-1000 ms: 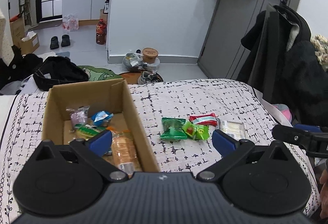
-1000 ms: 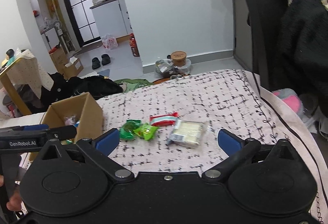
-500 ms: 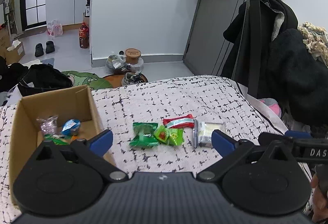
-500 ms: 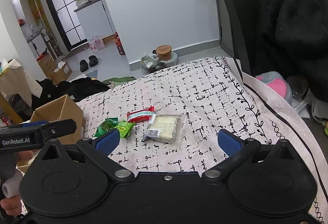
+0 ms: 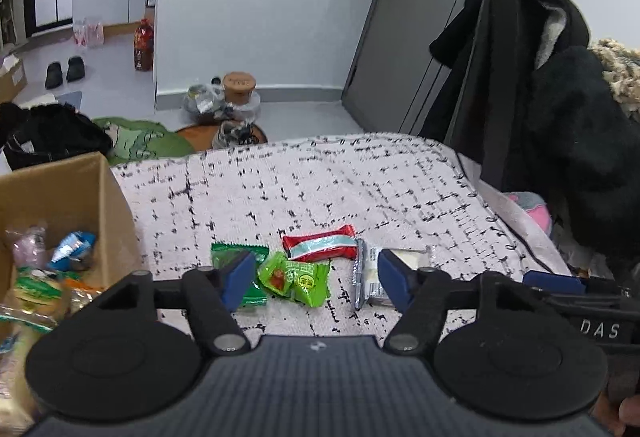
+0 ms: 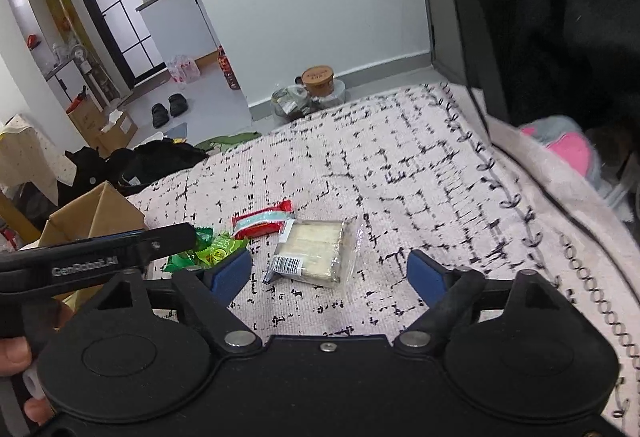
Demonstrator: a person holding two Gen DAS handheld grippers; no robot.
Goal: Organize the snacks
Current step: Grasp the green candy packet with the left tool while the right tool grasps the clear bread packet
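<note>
Both grippers have dropped closer to the snacks since a second ago, jaws closing with nothing pinched. Left gripper frames the crinkly lime-green packet; the dark green foil pouch sits at nine o'clock, the glossy red wrapper at twelve. Right gripper straddles the clear-wrapped block of pale biscuits, barcode label facing us. Corrugated cardboard box sits at nine o'clock on the woven black-flecked blanket. "GenRobot.AI" reads on the left tool.
</note>
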